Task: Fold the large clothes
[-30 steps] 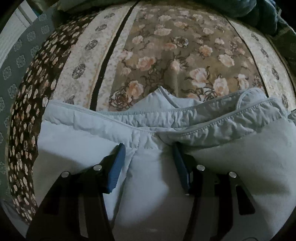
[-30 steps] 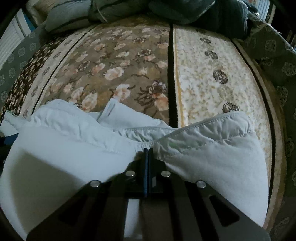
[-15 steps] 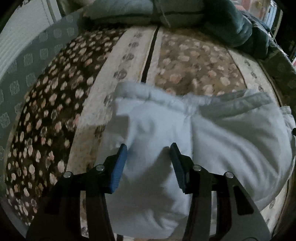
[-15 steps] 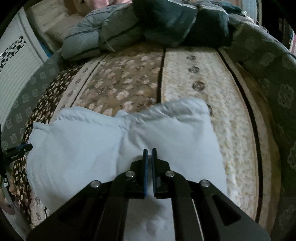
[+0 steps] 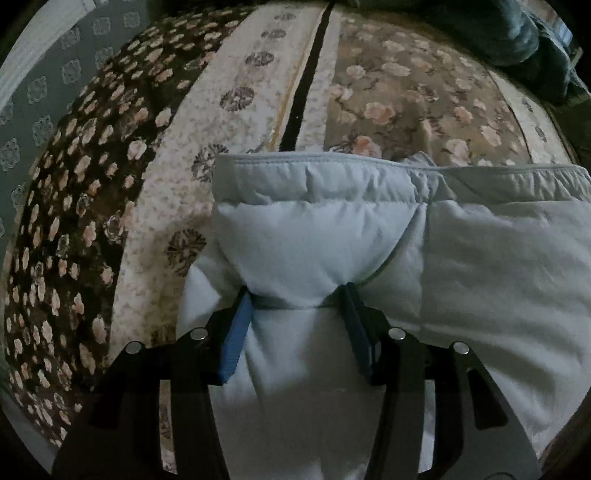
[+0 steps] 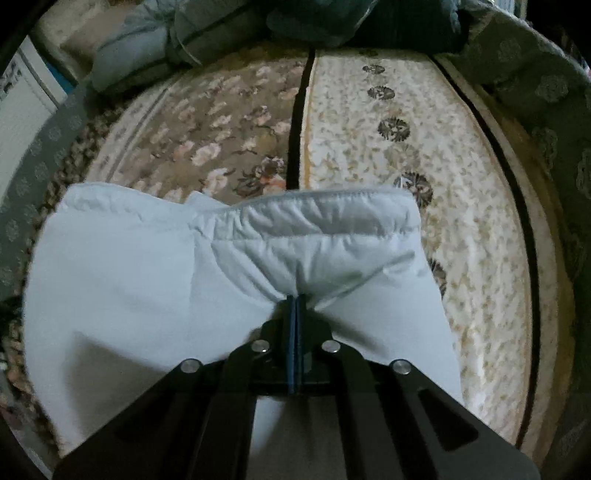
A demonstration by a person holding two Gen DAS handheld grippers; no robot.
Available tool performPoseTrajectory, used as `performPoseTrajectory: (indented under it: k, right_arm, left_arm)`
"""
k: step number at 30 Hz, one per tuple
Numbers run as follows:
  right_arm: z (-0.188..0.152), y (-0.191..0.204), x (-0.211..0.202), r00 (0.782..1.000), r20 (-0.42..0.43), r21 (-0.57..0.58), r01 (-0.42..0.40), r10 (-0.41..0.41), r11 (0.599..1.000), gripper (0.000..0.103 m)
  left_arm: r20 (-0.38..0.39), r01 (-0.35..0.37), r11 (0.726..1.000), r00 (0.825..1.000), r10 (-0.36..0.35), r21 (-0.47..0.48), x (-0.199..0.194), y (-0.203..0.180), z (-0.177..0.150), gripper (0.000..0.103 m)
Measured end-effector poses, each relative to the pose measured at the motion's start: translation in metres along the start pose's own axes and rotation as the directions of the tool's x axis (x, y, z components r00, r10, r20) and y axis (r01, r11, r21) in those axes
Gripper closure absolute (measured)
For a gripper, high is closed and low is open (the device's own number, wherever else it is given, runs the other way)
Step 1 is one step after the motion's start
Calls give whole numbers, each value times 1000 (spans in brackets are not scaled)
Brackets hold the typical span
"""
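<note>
A pale blue padded garment (image 5: 388, 251) lies folded on a patterned bed cover (image 5: 147, 177); it also shows in the right wrist view (image 6: 155, 266). My left gripper (image 5: 295, 299) has its blue pads wide apart, pressed against a bunched fold near the garment's left end. My right gripper (image 6: 296, 301) has its jaws together, pinching a fold of the garment below its stitched hem (image 6: 314, 206). The hem (image 5: 314, 162) runs across the far side.
The bed cover (image 6: 406, 140) has floral bands and a dark stripe (image 6: 295, 122). Dark bedding and pillows (image 6: 258, 26) are piled at the far end. A grey patterned bed side (image 5: 40, 96) and white wall lie to the left.
Both grippers have moved back in close to the garment. A fold now bunches between my left pads. My right jaws, slightly parted half a second ago, are now together on the cloth.
</note>
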State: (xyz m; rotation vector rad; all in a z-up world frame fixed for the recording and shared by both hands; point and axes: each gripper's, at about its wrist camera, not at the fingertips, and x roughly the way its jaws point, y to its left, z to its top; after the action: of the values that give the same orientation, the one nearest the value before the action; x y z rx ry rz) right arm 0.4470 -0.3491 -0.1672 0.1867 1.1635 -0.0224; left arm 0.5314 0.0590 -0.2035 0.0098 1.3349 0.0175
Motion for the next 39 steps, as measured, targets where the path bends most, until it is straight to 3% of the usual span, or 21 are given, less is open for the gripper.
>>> performPoseTrajectory:
  k: [3,7,12,15,17,21,25,27,30,34,39]
  right_arm:
    - [6,10,15,998,-17,-45,65,-66,997,103]
    - [5,4,14,998,-11,-17,57,-57,998,103]
    - [-11,9,-21,990,130,-59,65,-57,996,98]
    - [-37,10,-69,959,284,-47,4,9,999,97]
    - [-55,11,-93,939,342,-51,-20,36,999,97]
    - [-104,11,-125,907,420,-43,-3,21,999,97]
    - [-139,12,-124,878,477,-53,71,-38,996,97]
    - [-147,12,-110,888,455,-47,91,-59,995,97]
    - [-152,11,-90,904,424,-30,75,-55,997,97]
    - [-149,9,-72,916,397,-23,71,-56,997,99]
    - [-145,13,-51,920,383,-60,111,-80,992,100]
  left_arm:
    - [4,-25,999,1000,25,22,6,-5,1,52]
    - [13,-10,1000,1000,10,14,5,-1,-2,52]
    - [123,21,1000,992,-22,11,-31,10,-29,52]
    - [232,15,1000,973,-15,1,-63,21,-54,48]
    - [314,-19,1000,949,16,7,-84,27,-79,38]
    - [412,-88,996,909,67,33,-104,29,-126,38]
    - [426,-62,998,903,62,-14,-104,36,-151,37]
    - [428,-29,998,902,47,-49,-95,40,-156,37]
    - [379,-31,998,924,50,-54,-70,41,-151,37]
    - [387,-90,996,918,91,-23,-58,34,-148,35]
    - [367,-85,995,925,97,-48,-44,39,-137,35]
